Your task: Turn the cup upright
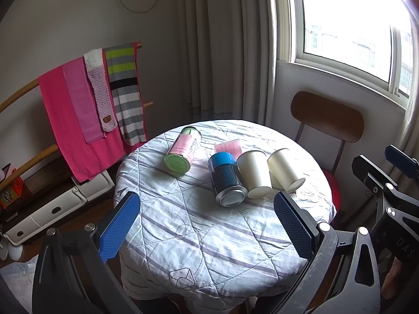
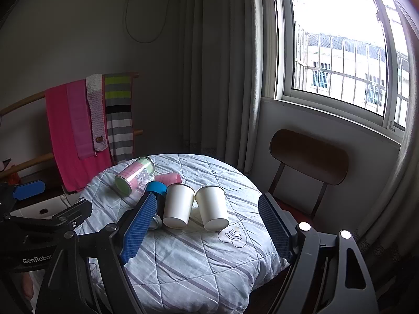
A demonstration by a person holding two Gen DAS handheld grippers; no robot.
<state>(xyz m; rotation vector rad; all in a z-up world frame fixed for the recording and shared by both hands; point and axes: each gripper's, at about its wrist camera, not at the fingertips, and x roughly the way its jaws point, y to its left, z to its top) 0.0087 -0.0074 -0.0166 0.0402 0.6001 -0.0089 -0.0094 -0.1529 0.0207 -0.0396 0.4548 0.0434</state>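
Hovering over desk (image 1: 183, 235), your left tongs (image 1: 207, 225) and right tongs (image 2: 209, 233) gape wide, empty. Two white cups (image 2: 178, 206) (image 2: 213, 207) lie tipped, seemingly touching, beside blue can (image 1: 227, 180).

My left gripper (image 2: 26, 191) body reads "GenRobot"; my right gripper (image 1: 400, 162) body reads "DAS"; can labels are illegible.

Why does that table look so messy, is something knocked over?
Yes. Everything on the table lies on its side: two white cups, a pink cup, a blue can and a pink-green can. Nothing has spilled.
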